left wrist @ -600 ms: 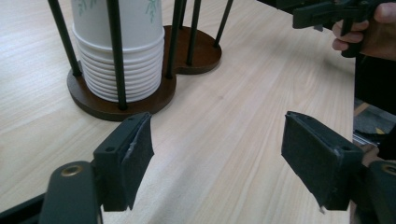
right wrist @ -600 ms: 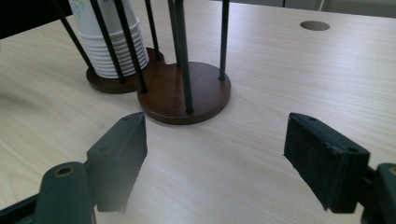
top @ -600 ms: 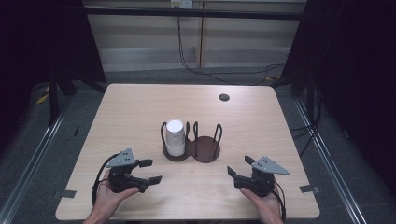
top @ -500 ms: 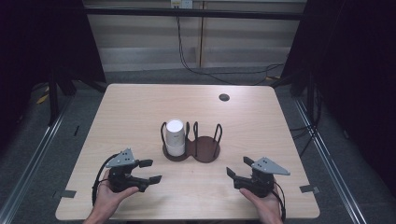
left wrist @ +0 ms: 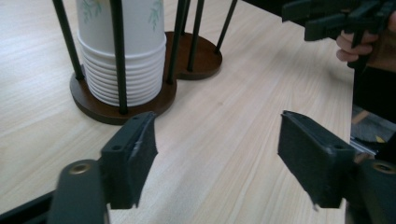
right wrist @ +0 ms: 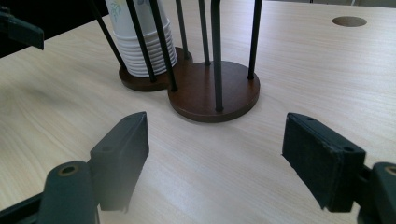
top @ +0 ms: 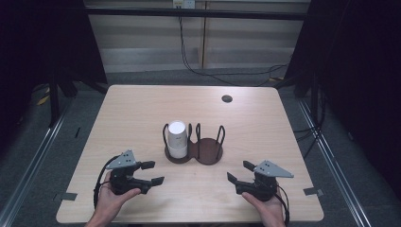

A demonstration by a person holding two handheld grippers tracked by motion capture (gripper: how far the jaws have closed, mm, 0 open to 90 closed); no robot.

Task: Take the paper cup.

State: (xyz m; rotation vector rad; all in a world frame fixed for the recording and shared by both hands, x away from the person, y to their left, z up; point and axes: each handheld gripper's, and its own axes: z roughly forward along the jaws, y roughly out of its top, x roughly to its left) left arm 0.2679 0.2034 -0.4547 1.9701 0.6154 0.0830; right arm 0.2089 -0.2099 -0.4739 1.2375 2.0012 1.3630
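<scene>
Resting low near the table's (top: 142, 101) front edge, the left gripper (top: 150, 173) sits in the person's left hand (top: 111, 196) with its jaws apart and nothing between them. They point inward at the holder, which looks like a ready stance ahead of a reach for the cups. In the left gripper view the two black pads (left wrist: 133, 149) frame bare wood, with the cups just beyond the left pad.

Moving right, the cups (top: 177, 138) stand as one nested white stack in the left bay of the holder (top: 208, 156), a dark wooden base of two joined discs with thin black rods rising round each. The rods hem the stack in and keep it upright, so a cup can probably only leave by going up. About ten rims show at the foot of the stack in the left gripper view; I cannot count them exactly. The right bay is empty, which may be where cups are meant to go.

Further right, the right gripper (top: 236, 173) mirrors the left, held by the right hand (top: 265, 208), jaws parted on nothing and aimed at the empty bay. It is well apart from the holder.

Counted: two grippers, one holder with two bays, one stack, and one small dark hole (top: 227, 98) near the table's far right.
</scene>
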